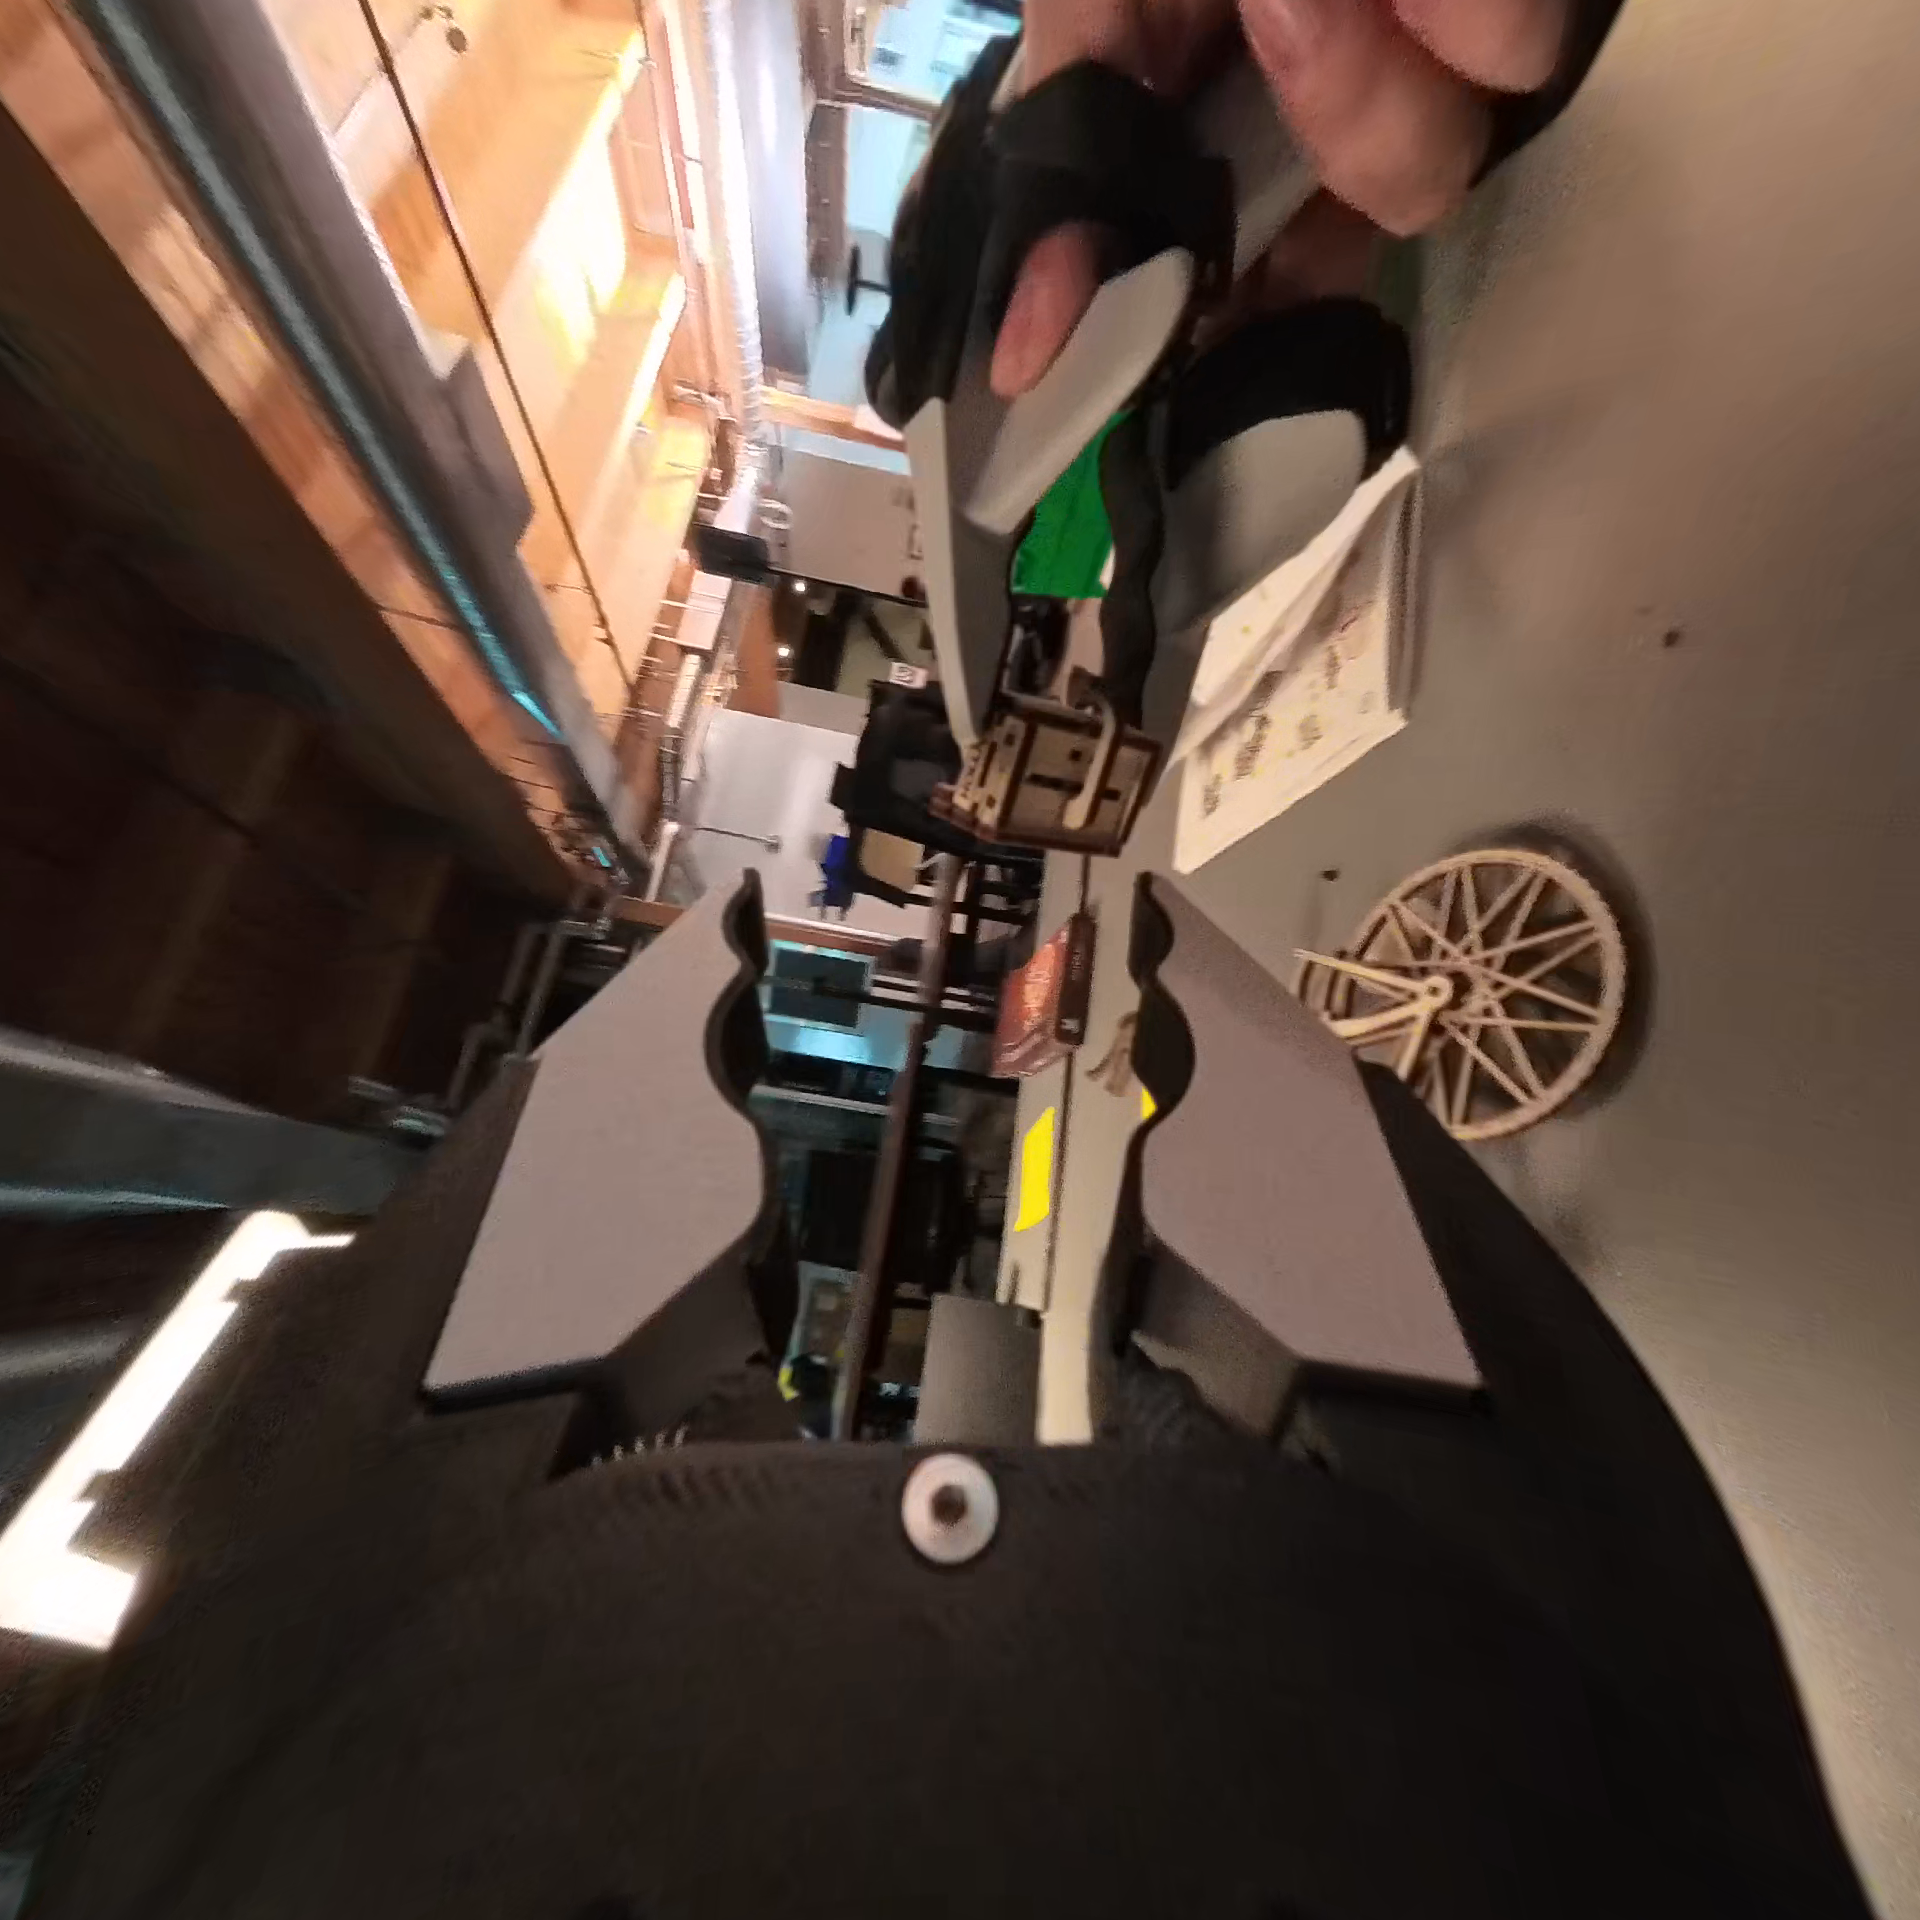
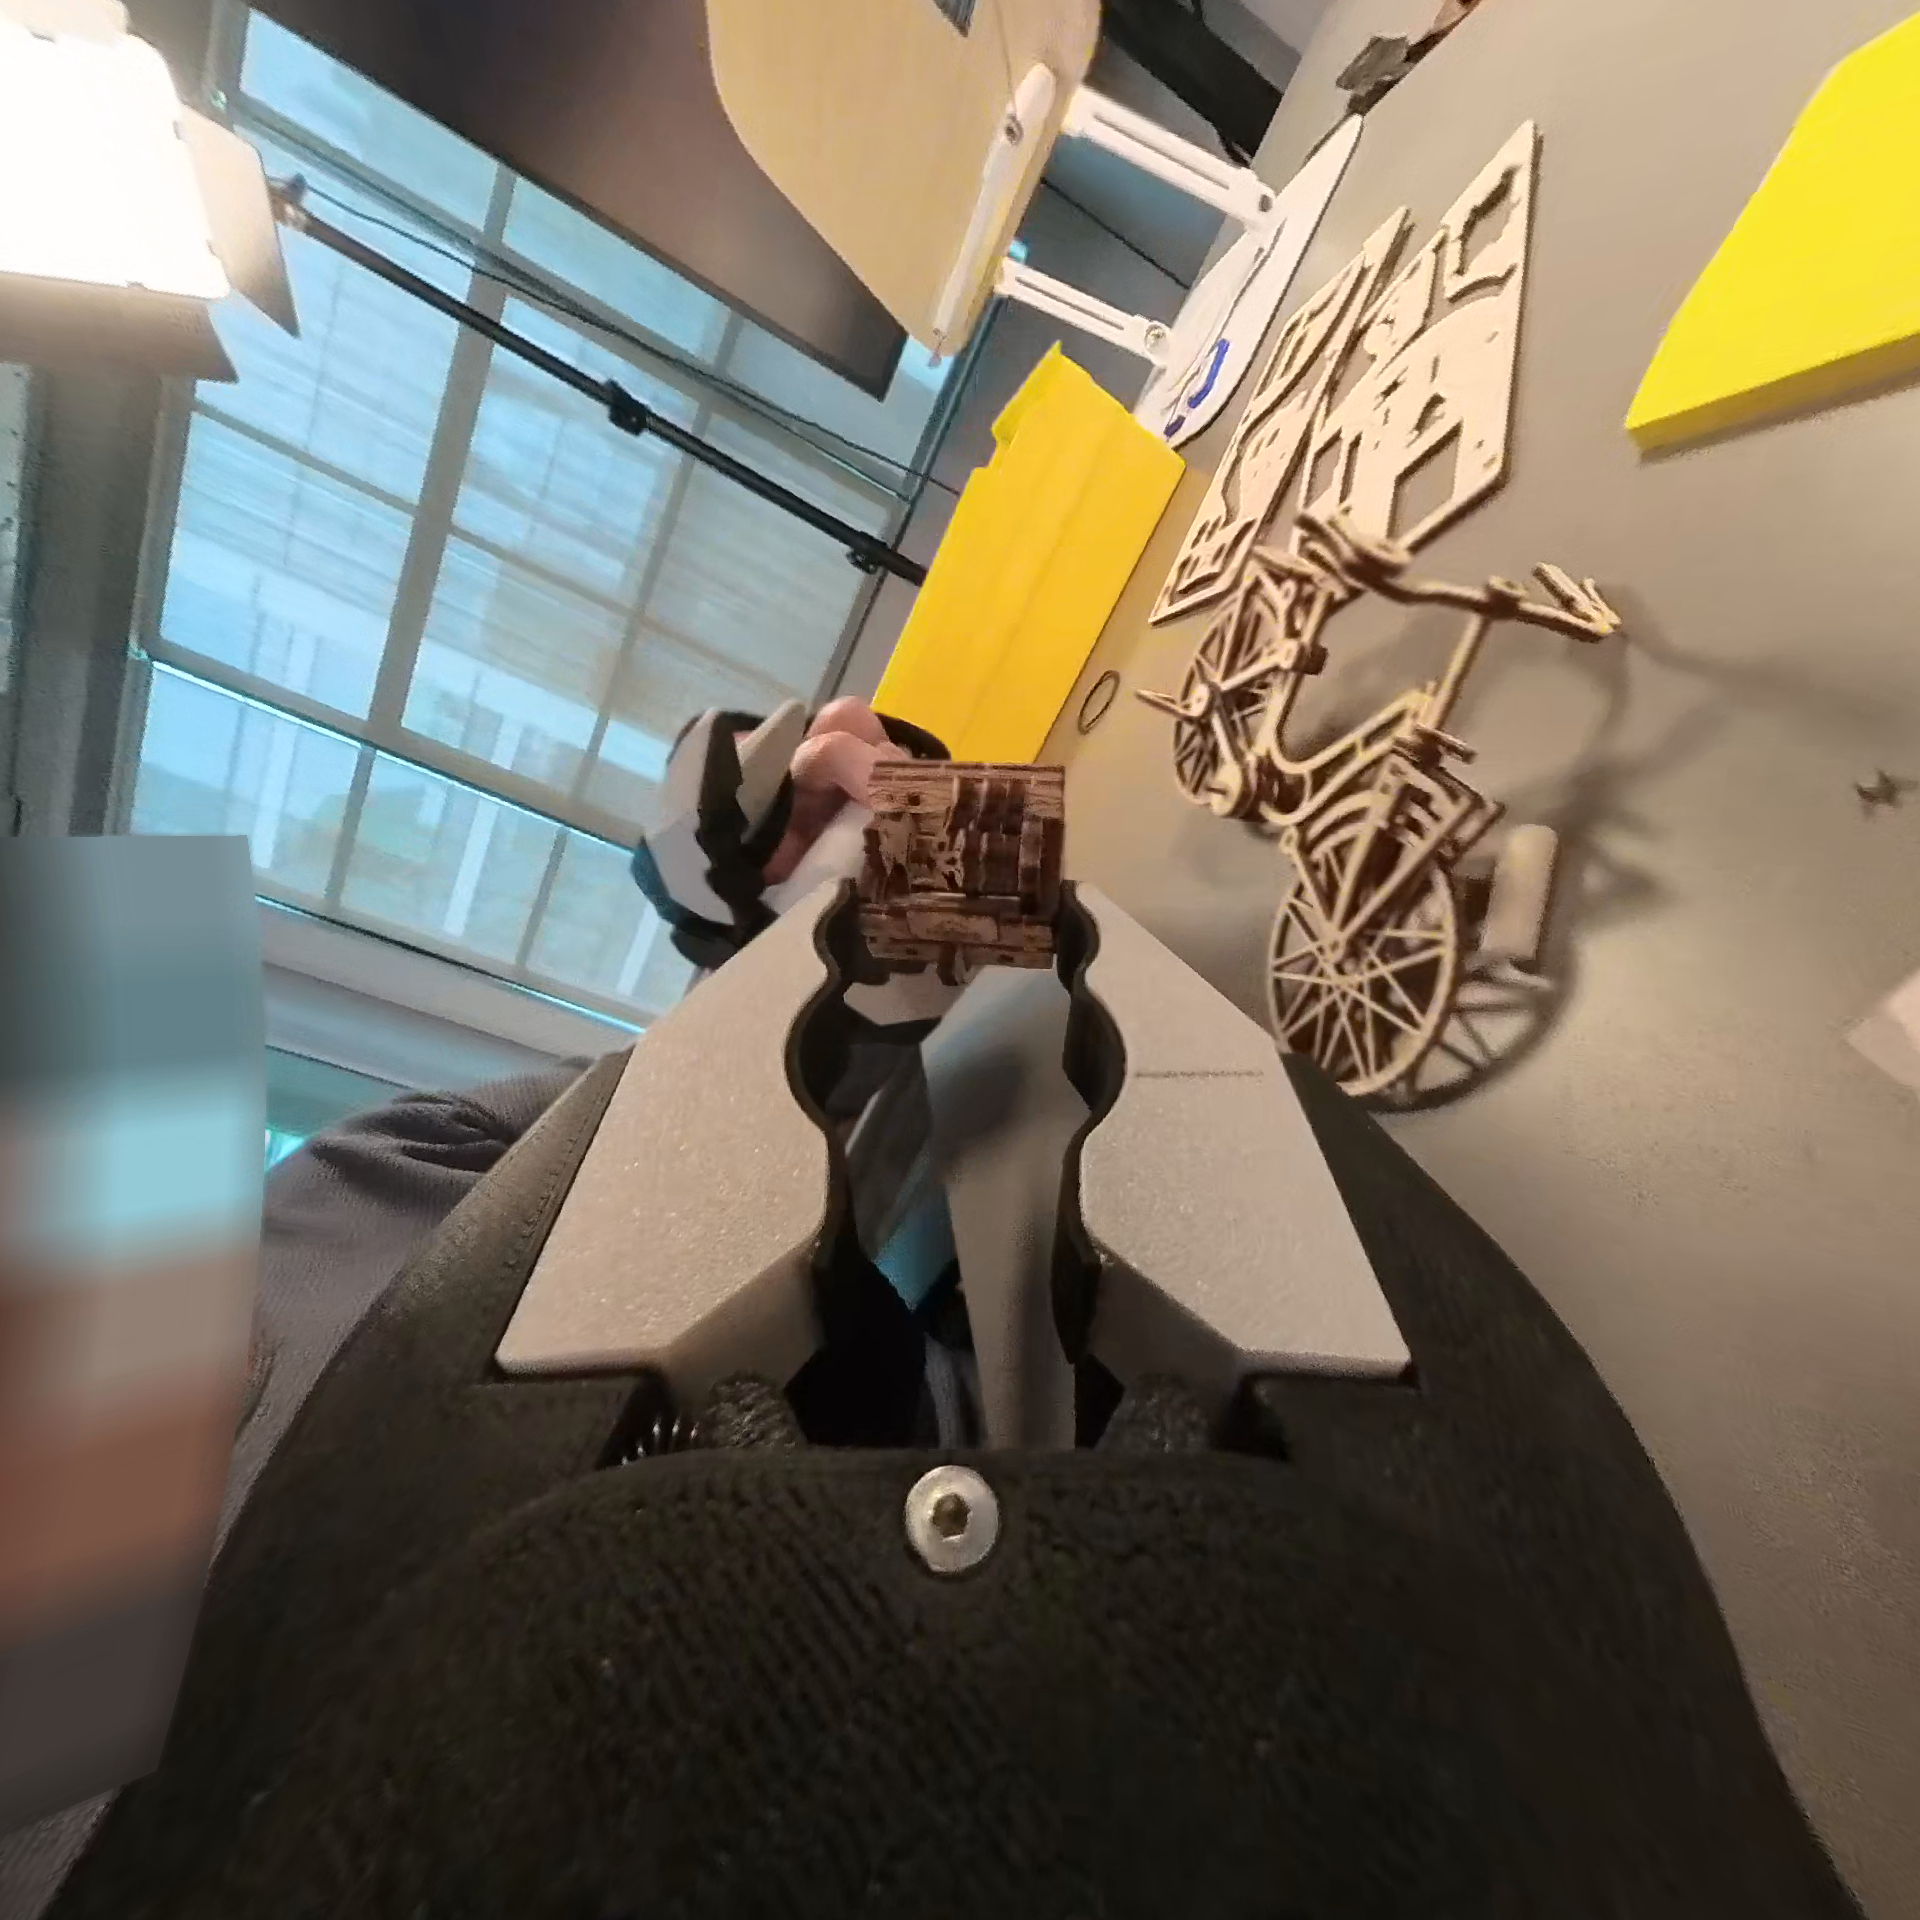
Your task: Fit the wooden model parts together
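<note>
My right gripper (image 2: 961, 920) is shut on a small wooden box part (image 2: 961, 868), held in the air above the grey table. The same box (image 1: 1049, 774) shows in the left wrist view, pinched at the tips of the other gripper. My left gripper (image 1: 945, 904) is open and empty, its tips just short of the box. A loose wooden spoked wheel with a fork (image 1: 1496, 997) lies on the table to the right of my left gripper. A partly built wooden bicycle (image 2: 1361, 831) stands on the table in the right wrist view.
Cut-out wooden part sheets (image 2: 1382, 374) lie behind the bicycle. An instruction booklet (image 1: 1299, 675) lies near the wheel. A yellow box (image 2: 1029, 571) and a yellow sheet (image 2: 1808, 270) sit on the table. A small dark red box (image 1: 1044, 997) lies farther off. Less than 4 cm separates the two grippers' tips.
</note>
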Demonstrator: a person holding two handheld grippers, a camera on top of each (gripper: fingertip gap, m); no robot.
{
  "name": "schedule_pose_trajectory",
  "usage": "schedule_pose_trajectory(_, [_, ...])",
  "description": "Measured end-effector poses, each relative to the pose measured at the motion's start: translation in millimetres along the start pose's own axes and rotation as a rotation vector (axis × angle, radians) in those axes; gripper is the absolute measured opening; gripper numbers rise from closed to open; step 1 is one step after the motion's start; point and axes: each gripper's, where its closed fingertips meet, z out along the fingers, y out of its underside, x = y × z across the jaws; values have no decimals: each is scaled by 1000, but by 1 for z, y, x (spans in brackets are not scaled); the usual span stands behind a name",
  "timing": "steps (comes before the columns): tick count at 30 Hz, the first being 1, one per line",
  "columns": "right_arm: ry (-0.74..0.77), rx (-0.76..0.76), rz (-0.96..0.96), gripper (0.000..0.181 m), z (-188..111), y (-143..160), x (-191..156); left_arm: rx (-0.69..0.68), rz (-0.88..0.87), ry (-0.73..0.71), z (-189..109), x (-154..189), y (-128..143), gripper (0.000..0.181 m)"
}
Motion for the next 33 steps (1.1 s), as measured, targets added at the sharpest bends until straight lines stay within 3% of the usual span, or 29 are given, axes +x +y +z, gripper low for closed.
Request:
schedule_pose_trajectory(4, [53,-64,-90,36,1,-11,-19,5,101,-101,4,-18,-9,70])
schedule_pose_trajectory(6, [86,-93,-182,36,3,-15,-31,23,80,-85,7,-19,-14,71])
schedule_pose_trajectory(11, [164,-149,-492,36,5,-22,-58,133,-403,90,2,-15,-21,80])
schedule_pose_trajectory(15, [258,-193,-675,36,3,-23,-60,174,-647,191,-6,-13,-20,81])
schedule_pose_trajectory(19, [351,-219,-731,36,0,-22,-41,114,-797,286,-12,4,-2,74])
schedule_pose_trajectory(22, [449,-203,-710,36,-9,-21,-8,37,-864,326,-23,25,15,71])
schedule_pose_trajectory(24, [497,-183,-662,36,-15,-17,15,-35,-830,333,-32,40,27,70])
schedule_pose_trajectory(26, [535,-160,-597,36,-21,-12,36,-131,-685,331,-38,54,40,70])
schedule_pose_trajectory(33, [546,-106,-448,36,-24,-3,70,-313,58,262,-35,77,73,64])
